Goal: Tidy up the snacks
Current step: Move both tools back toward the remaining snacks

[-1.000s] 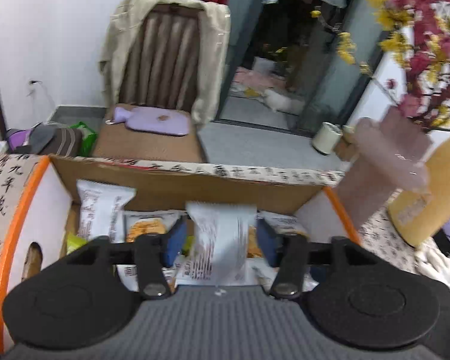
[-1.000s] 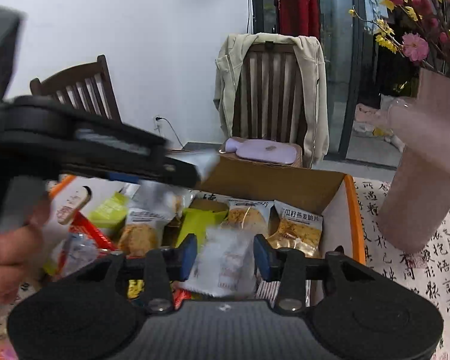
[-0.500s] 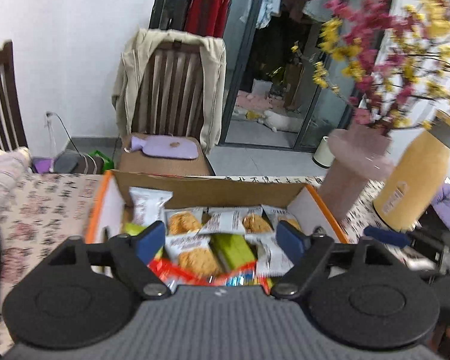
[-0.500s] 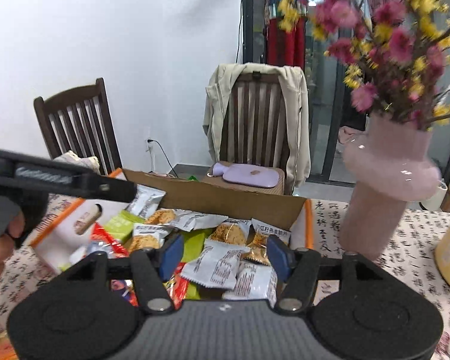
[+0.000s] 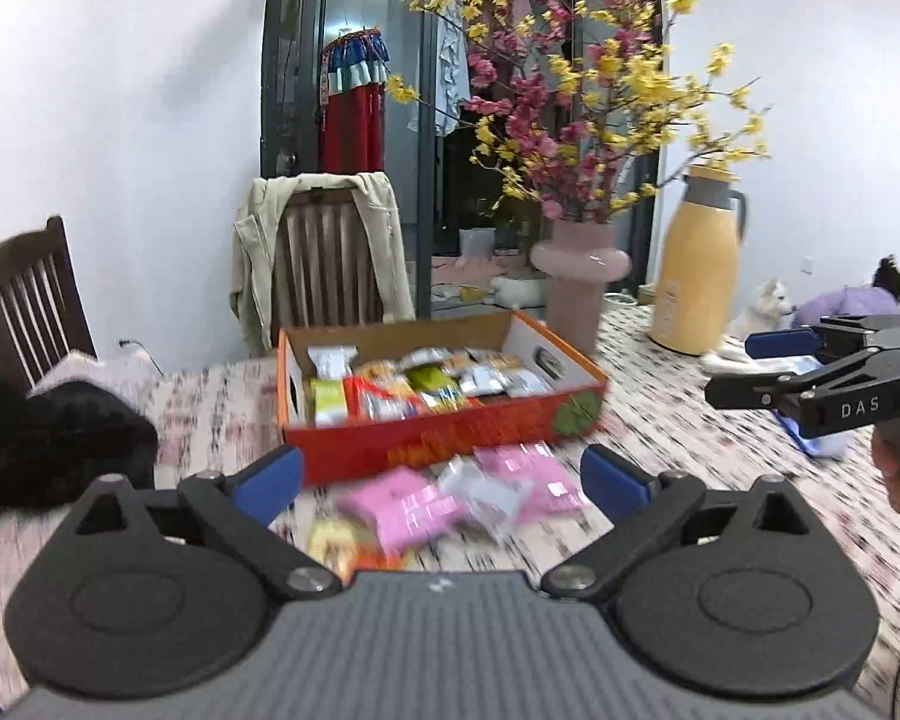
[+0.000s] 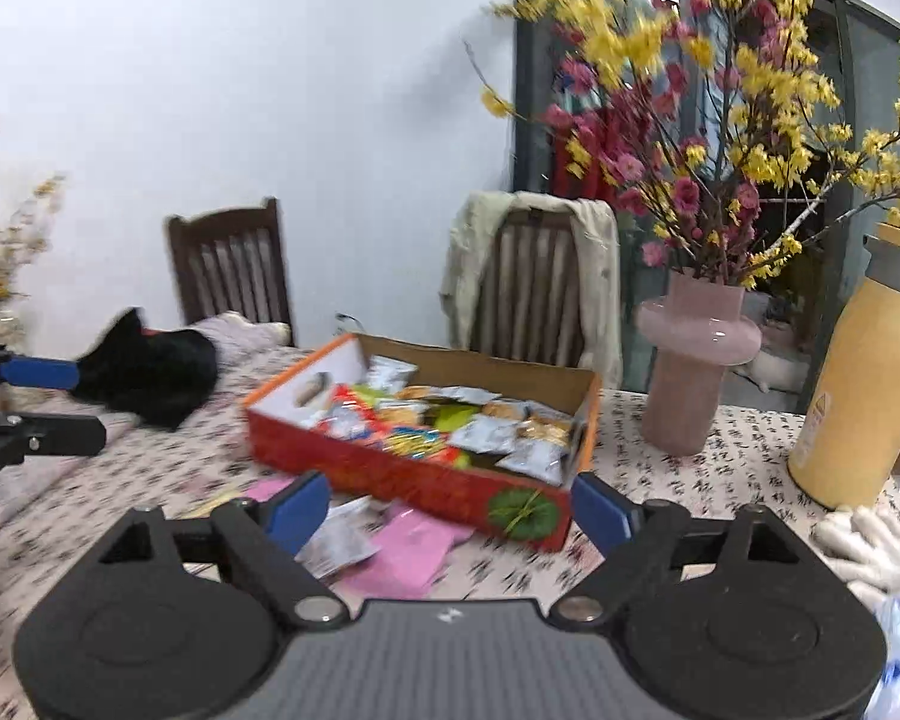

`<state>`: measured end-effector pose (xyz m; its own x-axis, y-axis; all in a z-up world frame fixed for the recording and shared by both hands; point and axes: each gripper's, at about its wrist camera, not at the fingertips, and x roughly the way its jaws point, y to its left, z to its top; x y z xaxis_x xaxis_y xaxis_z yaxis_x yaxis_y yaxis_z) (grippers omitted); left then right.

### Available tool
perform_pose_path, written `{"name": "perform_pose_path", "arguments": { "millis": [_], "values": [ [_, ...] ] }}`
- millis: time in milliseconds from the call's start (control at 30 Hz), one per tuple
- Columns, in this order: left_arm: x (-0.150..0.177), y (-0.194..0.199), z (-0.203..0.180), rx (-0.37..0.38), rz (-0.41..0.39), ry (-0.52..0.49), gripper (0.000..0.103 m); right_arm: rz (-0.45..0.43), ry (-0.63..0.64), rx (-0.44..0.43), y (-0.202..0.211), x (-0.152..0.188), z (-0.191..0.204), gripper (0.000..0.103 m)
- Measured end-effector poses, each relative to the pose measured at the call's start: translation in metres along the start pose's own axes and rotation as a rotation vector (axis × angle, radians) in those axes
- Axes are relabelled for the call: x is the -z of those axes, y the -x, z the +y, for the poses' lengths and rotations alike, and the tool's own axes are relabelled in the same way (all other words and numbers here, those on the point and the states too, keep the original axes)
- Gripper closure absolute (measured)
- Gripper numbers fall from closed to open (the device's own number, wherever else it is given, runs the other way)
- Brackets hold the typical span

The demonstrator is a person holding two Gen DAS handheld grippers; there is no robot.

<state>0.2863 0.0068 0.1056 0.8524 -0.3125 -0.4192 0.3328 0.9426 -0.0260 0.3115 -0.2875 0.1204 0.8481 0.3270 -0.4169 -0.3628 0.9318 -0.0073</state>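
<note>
Both grippers' jaws just opened wide, empty; loose packets (image 5: 444, 498) blurred, labels unreadable; box (image 5: 438, 438) contents smeared.

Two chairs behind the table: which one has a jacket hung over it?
The chair directly behind the snack box, next to the pink vase: a beige jacket drapes its back. The other chair, further left, has a bare back.

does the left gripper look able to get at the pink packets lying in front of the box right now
Probably yes. The left gripper is open with nothing between its fingers, and the pink packets lie loose on the tablecloth just ahead of it, on the near side of the orange box. Nothing lies between gripper and packets.
</note>
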Motion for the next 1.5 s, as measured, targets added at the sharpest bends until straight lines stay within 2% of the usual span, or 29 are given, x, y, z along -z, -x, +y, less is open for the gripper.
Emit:
{"name": "perform_pose_path", "arguments": {
  "millis": [200, 300, 400, 600, 667, 900, 1200, 1300, 1500],
  "values": [
    [0.053, 0.058, -0.011, -0.016, -0.002, 0.078, 0.002, -0.019, -0.044, 0.016, 0.057, 0.048, 0.025, 0.009],
    [0.074, 0.080, -0.013, -0.017, 0.008, 0.131, 0.002, -0.003, -0.095, 0.007, 0.077, 0.076, 0.034, 0.008],
    [0.095, 0.101, -0.008, -0.042, 0.020, 0.189, 0.002, 0.014, -0.096, 0.038, 0.097, 0.104, 0.047, 0.008],
    [0.118, 0.112, -0.001, -0.068, 0.076, 0.225, 0.002, 0.073, -0.066, 0.051, 0.119, 0.139, 0.062, 0.008],
    [0.122, 0.112, -0.001, -0.070, 0.086, 0.233, 0.002, 0.080, -0.055, 0.092, 0.123, 0.143, 0.063, 0.008],
    [0.125, 0.109, -0.003, -0.061, 0.090, 0.238, 0.002, 0.076, -0.059, 0.110, 0.128, 0.140, 0.060, 0.007],
    [0.122, 0.094, 0.011, -0.061, 0.108, 0.266, 0.002, 0.108, -0.046, 0.105, 0.105, 0.132, 0.059, 0.007],
    [0.111, 0.086, 0.023, -0.054, 0.105, 0.285, 0.002, 0.108, -0.008, 0.109, 0.094, 0.120, 0.059, 0.007],
    [0.074, 0.062, 0.036, -0.066, 0.083, 0.211, 0.002, 0.076, 0.067, 0.058, 0.075, 0.071, 0.054, 0.007]
  ]
}}
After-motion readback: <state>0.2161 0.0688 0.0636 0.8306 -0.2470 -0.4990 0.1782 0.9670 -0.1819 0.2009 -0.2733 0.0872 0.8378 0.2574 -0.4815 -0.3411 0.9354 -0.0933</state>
